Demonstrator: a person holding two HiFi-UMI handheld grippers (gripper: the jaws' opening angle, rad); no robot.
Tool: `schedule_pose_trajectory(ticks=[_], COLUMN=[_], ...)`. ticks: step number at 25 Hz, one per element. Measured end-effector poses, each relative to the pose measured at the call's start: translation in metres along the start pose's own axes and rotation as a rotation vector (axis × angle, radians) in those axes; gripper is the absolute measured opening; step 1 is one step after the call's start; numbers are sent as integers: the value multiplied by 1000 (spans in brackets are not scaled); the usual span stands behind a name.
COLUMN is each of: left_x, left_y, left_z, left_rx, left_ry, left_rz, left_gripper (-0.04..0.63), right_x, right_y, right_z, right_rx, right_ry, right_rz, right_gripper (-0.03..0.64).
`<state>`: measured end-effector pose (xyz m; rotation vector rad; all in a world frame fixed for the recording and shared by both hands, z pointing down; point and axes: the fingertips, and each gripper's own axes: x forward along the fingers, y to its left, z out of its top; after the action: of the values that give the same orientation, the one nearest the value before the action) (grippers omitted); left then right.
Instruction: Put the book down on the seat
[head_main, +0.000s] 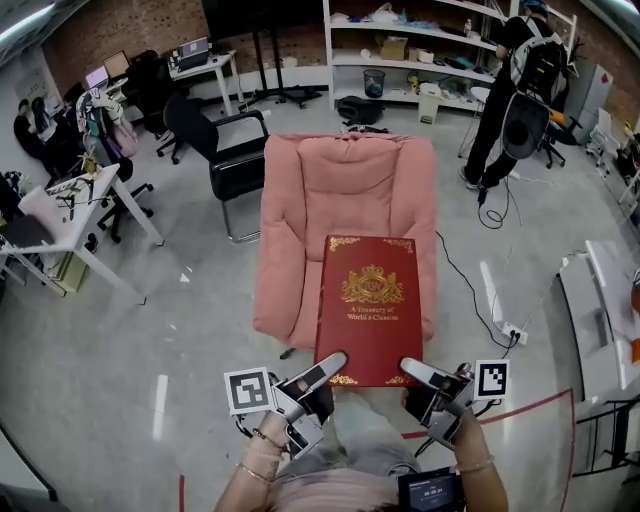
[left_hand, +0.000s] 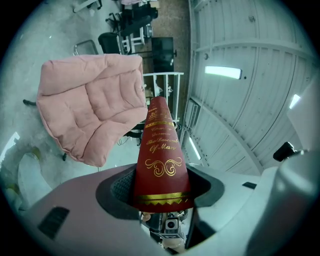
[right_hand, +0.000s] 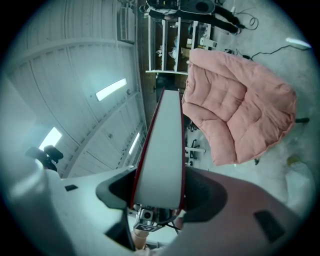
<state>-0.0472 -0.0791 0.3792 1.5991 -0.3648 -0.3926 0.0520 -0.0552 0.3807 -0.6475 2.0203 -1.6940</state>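
The head view looks steeply down from above the person, close over the left gripper (head_main: 330, 366) and the right gripper (head_main: 410, 368), with the armchair (head_main: 345, 190) ahead of both. Each gripper view sits just behind its own jaws and looks along them, rolled sideways. The left gripper view faces the spine of the book (left_hand: 161, 165) at very close range, and the right gripper view faces its page edge. All 3 views share the book and the armchair beyond the gripper tips.
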Motion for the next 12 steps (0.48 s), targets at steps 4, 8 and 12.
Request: schedule_pose_trajectory(ticks=[4,8,12], left_x=[15,29,42], left_y=[6,17,30], left_z=[21,41,59], left_rx=[-15,-29,-42], left_ry=[-6,-14,-20], left_rz=[17,38,57], left_gripper=[245,245,245], right_x=[13,25,35], right_y=[-10,-23,-38], right_z=[21,40,58], right_rx=[22,55,80], right_ry=[6,14,22], right_rz=[-9,-15,-30], right_gripper=[284,282,282])
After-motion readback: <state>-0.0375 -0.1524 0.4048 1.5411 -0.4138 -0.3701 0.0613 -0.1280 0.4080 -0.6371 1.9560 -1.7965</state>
